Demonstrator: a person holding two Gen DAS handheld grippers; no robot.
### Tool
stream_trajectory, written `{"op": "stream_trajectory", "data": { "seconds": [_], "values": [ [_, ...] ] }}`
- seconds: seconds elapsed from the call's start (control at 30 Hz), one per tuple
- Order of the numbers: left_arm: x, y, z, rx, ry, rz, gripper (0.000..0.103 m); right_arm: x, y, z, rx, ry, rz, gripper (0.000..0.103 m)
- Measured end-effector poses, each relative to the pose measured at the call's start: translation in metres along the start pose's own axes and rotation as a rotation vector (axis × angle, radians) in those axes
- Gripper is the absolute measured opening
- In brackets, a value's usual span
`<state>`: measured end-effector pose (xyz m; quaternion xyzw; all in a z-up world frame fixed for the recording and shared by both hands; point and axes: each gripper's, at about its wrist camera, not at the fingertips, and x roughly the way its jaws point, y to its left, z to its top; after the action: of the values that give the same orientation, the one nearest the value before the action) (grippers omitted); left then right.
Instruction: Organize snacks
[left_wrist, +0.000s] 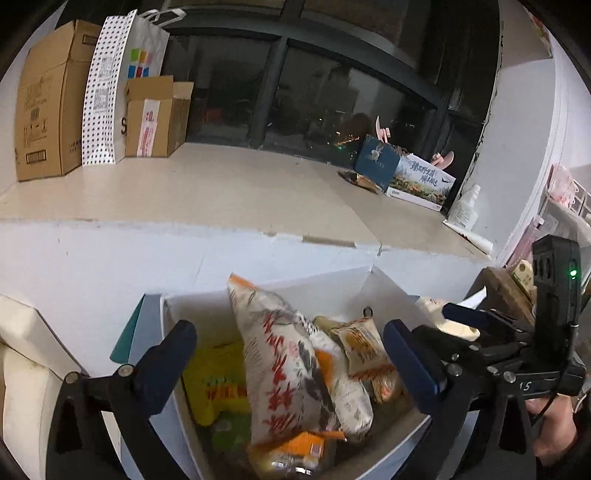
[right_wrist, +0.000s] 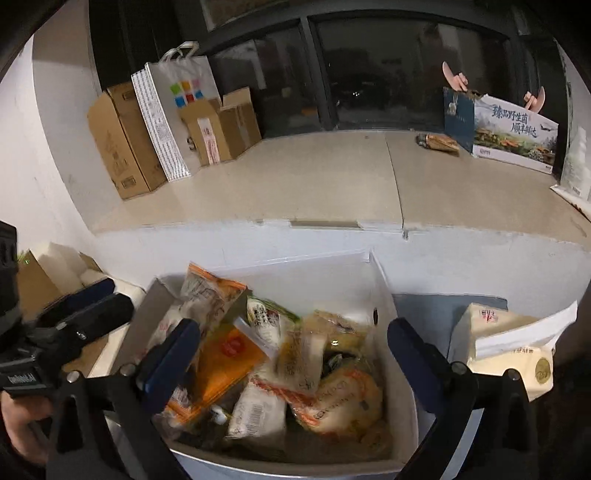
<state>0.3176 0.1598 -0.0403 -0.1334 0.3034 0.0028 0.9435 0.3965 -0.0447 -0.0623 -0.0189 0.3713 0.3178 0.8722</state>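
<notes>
Both claws, left claw (left_wrist: 290, 363) and right claw (right_wrist: 293, 356), hang spread apart and empty over the white box (right_wrist: 384, 295), where snack packets (right_wrist: 258, 410) lie heaped, seemingly choosing one to sort.

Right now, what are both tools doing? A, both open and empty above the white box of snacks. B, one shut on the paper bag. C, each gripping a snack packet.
A: the left tool and right tool both gape empty over the white cardboard box of snack packets.
</notes>
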Motion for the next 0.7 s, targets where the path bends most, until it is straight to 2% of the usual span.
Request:
{"op": "stream_trajectory", "data": {
  "seconds": [0.2, 0.3, 0.37, 0.5, 0.63, 0.7],
  "values": [
    [-0.024, -0.005, -0.012, 0.016, -0.028, 0.022, 0.103, -0.011, 0.007, -0.012, -0.035, -0.027, -0.012, 0.103],
    [-0.055, -0.015, -0.019, 0.06, -0.115, 0.023, 0.103, -0.034, 0.013, -0.016, -0.041, -0.081, -0.006, 0.103],
    [-0.079, -0.029, -0.026, 0.107, -0.169, 0.052, 0.103, -0.048, 0.017, -0.021, -0.057, -0.107, -0.009, 0.103],
    [-0.113, -0.049, -0.045, 0.142, -0.216, 0.104, 0.103, -0.08, 0.036, -0.038, -0.121, -0.134, -0.031, 0.103],
    [-0.147, -0.055, -0.068, 0.12, -0.242, 0.073, 0.103, -0.109, 0.051, -0.062, -0.159, -0.167, -0.153, 0.103],
    [-0.163, -0.056, -0.079, 0.1, -0.225, 0.033, 0.103, -0.12, 0.051, -0.073, -0.146, -0.165, -0.144, 0.103]
  ]
}}
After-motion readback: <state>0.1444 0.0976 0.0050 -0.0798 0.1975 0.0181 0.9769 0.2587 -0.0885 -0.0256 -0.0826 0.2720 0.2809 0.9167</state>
